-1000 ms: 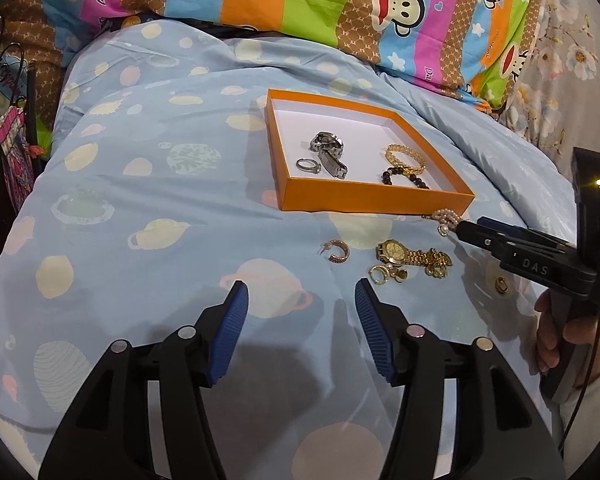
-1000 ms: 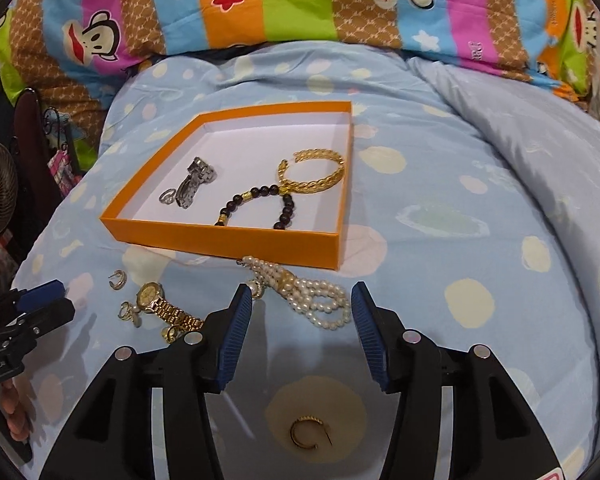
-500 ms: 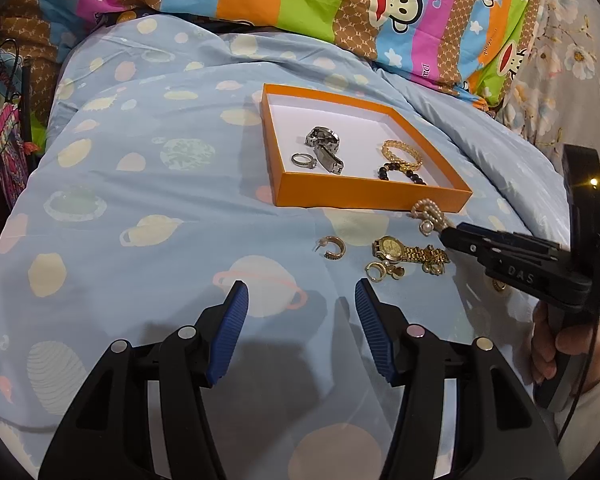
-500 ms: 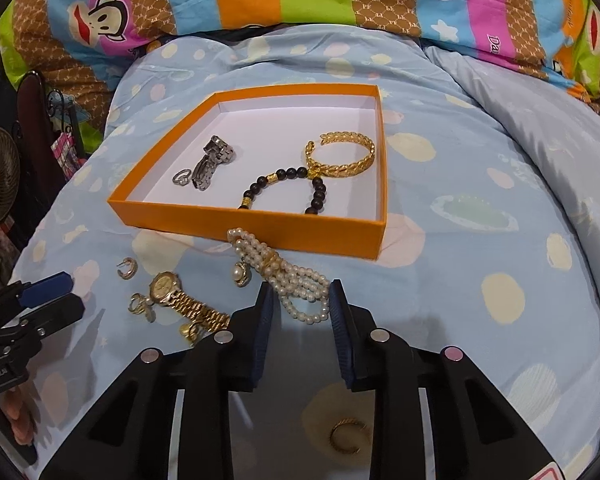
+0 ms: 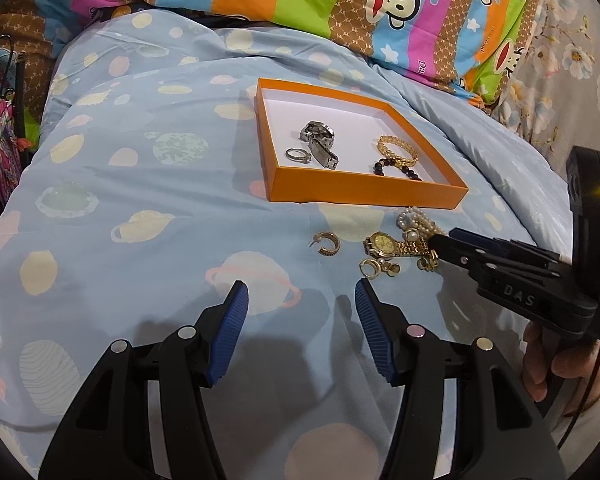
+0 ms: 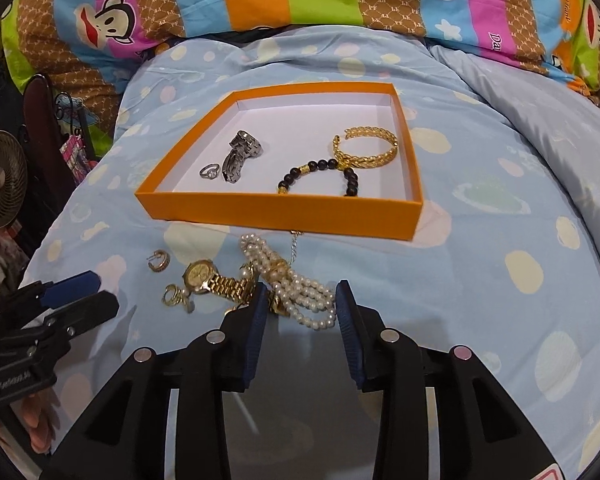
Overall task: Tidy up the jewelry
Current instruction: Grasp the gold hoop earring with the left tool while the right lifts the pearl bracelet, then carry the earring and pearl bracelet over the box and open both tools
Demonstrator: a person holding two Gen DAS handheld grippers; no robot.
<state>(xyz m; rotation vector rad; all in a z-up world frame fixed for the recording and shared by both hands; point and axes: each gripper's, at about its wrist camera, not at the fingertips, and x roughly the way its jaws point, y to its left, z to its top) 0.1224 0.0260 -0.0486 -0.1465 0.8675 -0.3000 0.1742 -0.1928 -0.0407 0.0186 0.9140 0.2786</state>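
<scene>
Two grippers | right gripper part-open, fingers straddling pearl bracelet on bedspread just near of orange box, nothing gripped yet | left gripper wide open, empty | close low, avoid gold watch alongside.

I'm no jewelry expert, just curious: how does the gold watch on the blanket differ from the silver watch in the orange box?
The gold watch is yellow metal; the silver watch is grey steel. The gold one lies loose on the blanket among earrings and pearls, its pale dial facing up; the silver one already lies inside the orange box, its dial turned away. Both have metal link bands.
</scene>
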